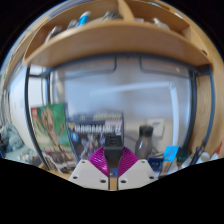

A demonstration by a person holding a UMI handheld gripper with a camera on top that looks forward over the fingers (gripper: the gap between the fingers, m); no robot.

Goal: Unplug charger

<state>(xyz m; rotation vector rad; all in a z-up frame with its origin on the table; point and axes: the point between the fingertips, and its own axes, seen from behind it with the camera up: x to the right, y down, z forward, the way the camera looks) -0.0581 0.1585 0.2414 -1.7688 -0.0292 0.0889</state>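
Observation:
A black charger sits upright between the magenta pads of my gripper, and both fingers press against its sides. Only its dark boxy body shows above the fingertips; its plug end and any cable are hidden by the fingers. The gripper is lifted in front of a desk area, with no socket in sight around the charger.
A wooden shelf arches overhead, carrying several small items. Beyond the fingers stand a green box, a dark printed box and a bottle. Clutter lies along the desk at both sides. A pale wall is behind.

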